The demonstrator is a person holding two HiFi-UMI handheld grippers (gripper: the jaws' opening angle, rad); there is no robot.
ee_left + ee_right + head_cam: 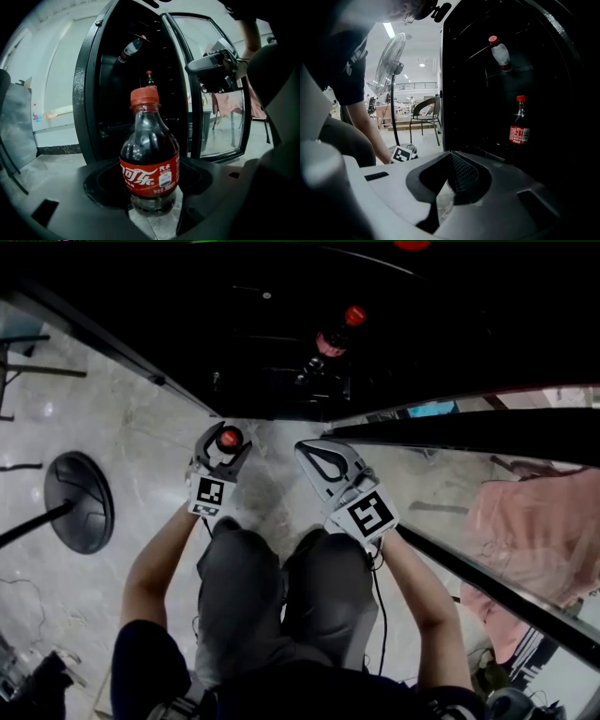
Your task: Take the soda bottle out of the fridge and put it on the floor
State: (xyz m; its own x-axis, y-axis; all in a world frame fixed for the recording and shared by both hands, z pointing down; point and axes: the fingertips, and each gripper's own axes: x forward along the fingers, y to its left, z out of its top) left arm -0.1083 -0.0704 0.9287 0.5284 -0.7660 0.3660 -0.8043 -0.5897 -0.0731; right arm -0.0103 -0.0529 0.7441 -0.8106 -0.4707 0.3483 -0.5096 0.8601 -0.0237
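red-capped dark cola plastic bottle (150, 161), long axis vertical, clamped between the jaws of the left gripper (222, 451) over the pale marble floor (141, 418) just outside the open black fridge (86, 93); right gripper (325, 461) alongside, jaws together, empty.

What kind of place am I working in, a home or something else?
Probably a big commercial or office hall, not a home: a glass-door display fridge on a polished stone floor, with a pedestal fan and chair in open space behind.
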